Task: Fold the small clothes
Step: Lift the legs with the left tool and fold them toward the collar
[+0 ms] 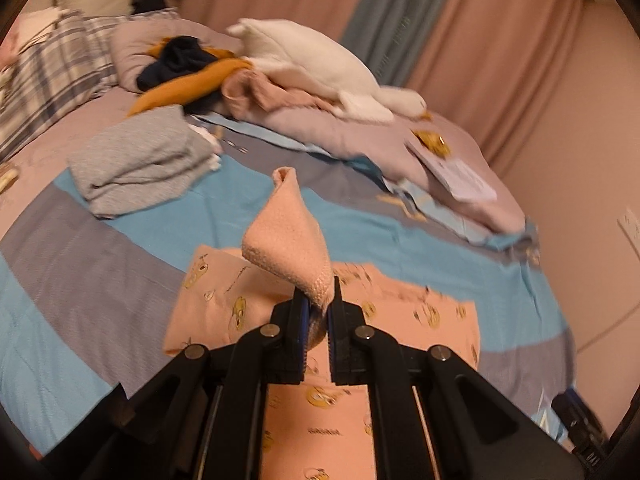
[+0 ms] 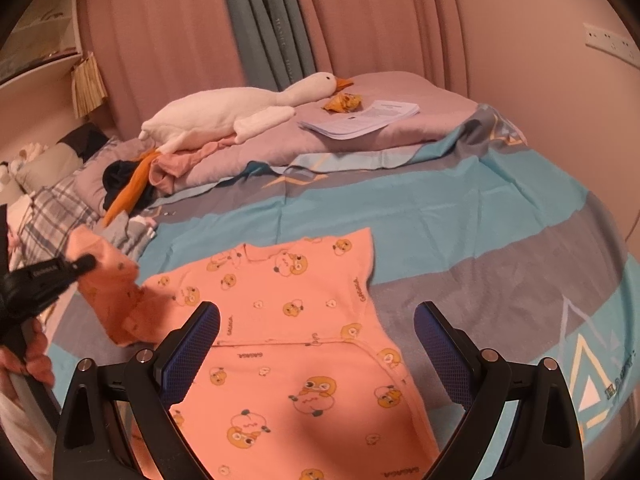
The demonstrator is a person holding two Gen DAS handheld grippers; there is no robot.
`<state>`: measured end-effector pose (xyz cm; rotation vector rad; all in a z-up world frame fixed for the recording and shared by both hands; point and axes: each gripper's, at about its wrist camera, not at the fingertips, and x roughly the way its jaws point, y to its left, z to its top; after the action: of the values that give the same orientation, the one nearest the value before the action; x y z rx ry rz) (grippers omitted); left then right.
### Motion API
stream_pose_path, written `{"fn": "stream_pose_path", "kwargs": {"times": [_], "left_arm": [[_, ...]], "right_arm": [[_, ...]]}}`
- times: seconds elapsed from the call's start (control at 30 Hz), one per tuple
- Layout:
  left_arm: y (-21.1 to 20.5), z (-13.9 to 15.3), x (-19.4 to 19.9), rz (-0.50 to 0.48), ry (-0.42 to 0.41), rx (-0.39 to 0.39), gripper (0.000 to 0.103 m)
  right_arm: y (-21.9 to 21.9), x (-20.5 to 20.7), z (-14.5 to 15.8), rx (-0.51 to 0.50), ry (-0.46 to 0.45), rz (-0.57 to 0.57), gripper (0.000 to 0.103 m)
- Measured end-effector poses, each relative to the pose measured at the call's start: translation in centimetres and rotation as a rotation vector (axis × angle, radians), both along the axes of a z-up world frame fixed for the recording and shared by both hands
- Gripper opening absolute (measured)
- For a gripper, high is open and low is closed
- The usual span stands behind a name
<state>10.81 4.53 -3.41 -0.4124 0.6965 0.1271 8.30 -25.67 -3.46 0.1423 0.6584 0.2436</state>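
Right wrist: pink garment (image 2: pixel 304 344) repeatedly printed "GAGAGA."

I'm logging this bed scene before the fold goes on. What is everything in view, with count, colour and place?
pink baby garment: 1, pink with yellow ducks, flat on the bed, one sleeve lifted
sleeve: 1, pink, pinched in the left tool
grey folded clothes: 1 stack, grey, on the bed beyond the garment
plush goose: 1, white with orange beak, on the lilac quilt
lilac quilt: 1, bunched at the bed's far side
clothes heap: 1, navy, mustard and pink, beside the goose
papers: 1 stack, white, on the quilt
plaid pillow: 1, grey-white, bed head
bed sheet: 1, blue and grey bands
curtains: pink and grey-blue, behind the bed
left tool: 1, black, shut on the sleeve
right tool: 1, black, open above the garment
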Motion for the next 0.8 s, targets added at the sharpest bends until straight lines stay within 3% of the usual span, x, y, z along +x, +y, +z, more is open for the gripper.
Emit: {"fn": "stream_pose_path", "kwargs": {"times": [0.4,0.8], "left_arm": [[-5.2,-5.1,2.5,-0.143,0.136,0.026,0.007],[-6.9,-10.1,3.6,-0.184,0.272,-0.002,0.010]], "right_arm": [[-0.5,0.5,-1.1,0.006,0.036,-0.013,0.097],[-0.6,1.6,-3.1,0.022,0.110,-0.008,0.097]]}}
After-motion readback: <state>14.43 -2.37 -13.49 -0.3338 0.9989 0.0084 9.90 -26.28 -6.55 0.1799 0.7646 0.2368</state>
